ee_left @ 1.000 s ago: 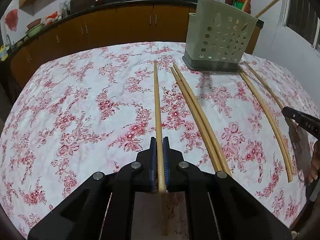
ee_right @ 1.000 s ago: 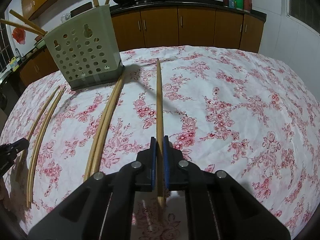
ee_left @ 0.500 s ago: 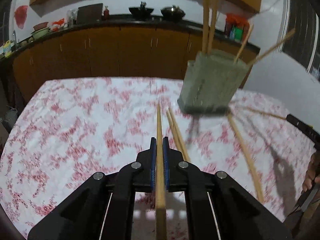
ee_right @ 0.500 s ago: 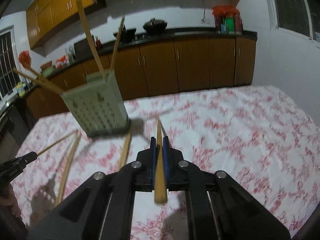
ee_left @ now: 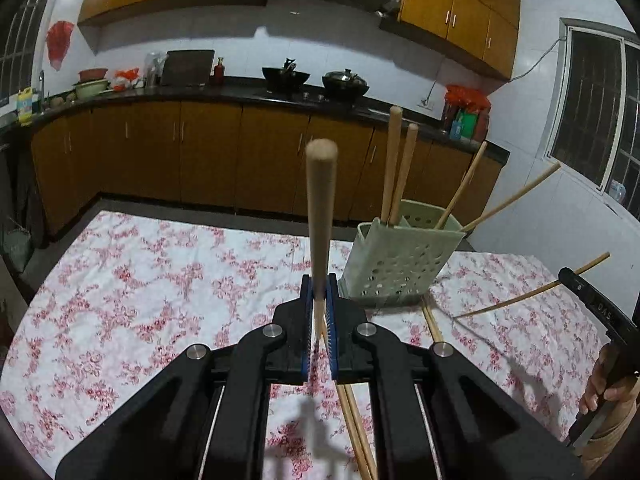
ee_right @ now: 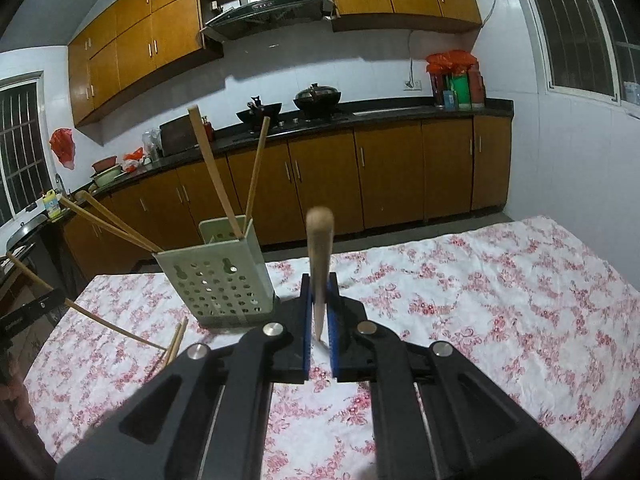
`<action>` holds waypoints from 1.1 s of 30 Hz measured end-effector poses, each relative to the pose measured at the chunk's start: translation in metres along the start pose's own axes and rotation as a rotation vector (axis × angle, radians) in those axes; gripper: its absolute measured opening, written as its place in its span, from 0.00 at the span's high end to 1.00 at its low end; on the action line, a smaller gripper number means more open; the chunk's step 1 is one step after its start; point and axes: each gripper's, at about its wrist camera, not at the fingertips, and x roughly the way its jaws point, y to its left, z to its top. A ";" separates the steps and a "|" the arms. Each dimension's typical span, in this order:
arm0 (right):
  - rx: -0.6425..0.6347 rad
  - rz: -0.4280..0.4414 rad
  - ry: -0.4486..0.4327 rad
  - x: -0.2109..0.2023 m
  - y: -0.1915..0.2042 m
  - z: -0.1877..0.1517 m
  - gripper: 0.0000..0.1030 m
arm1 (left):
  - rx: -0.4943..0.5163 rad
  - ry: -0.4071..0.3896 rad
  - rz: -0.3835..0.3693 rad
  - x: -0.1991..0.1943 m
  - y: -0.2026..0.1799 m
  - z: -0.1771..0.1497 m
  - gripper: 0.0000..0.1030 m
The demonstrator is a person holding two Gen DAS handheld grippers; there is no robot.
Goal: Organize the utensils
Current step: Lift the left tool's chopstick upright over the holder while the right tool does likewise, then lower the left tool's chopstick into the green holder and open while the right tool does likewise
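My left gripper [ee_left: 320, 284] is shut on a long wooden chopstick [ee_left: 321, 208], lifted off the table and tilted up toward the camera. My right gripper [ee_right: 319, 284] is shut on another wooden chopstick [ee_right: 320, 252], also raised. A pale green perforated utensil holder [ee_left: 396, 264] stands on the table ahead and right of my left gripper, with several chopsticks in it; in the right wrist view the holder [ee_right: 218, 276] is ahead and left. A pair of chopsticks [ee_left: 356, 428] lies on the cloth under my left gripper. The right gripper with its chopstick shows at the left view's edge [ee_left: 592, 300].
The table has a white cloth with red flowers [ee_left: 140, 280]. More chopsticks [ee_right: 176, 344] lie on the cloth left of the holder. Brown kitchen cabinets [ee_right: 380, 176] and a black counter with woks run behind the table. A white wall is at the right.
Both grippers have lifted their chopsticks off the cloth and tipped them upward. The views have risen from looking down at the table to looking across the kitchen.
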 end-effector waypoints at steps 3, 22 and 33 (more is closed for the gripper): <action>-0.002 0.036 -0.017 -0.010 0.005 0.010 0.92 | 0.007 -0.016 -0.012 -0.006 -0.002 0.006 0.93; -0.085 0.237 -0.322 -0.068 0.074 0.101 0.92 | 0.107 -0.260 -0.148 -0.042 -0.071 0.078 0.93; -0.073 0.138 -0.288 0.007 0.089 0.117 0.92 | 0.136 -0.186 -0.133 0.008 -0.079 0.087 0.93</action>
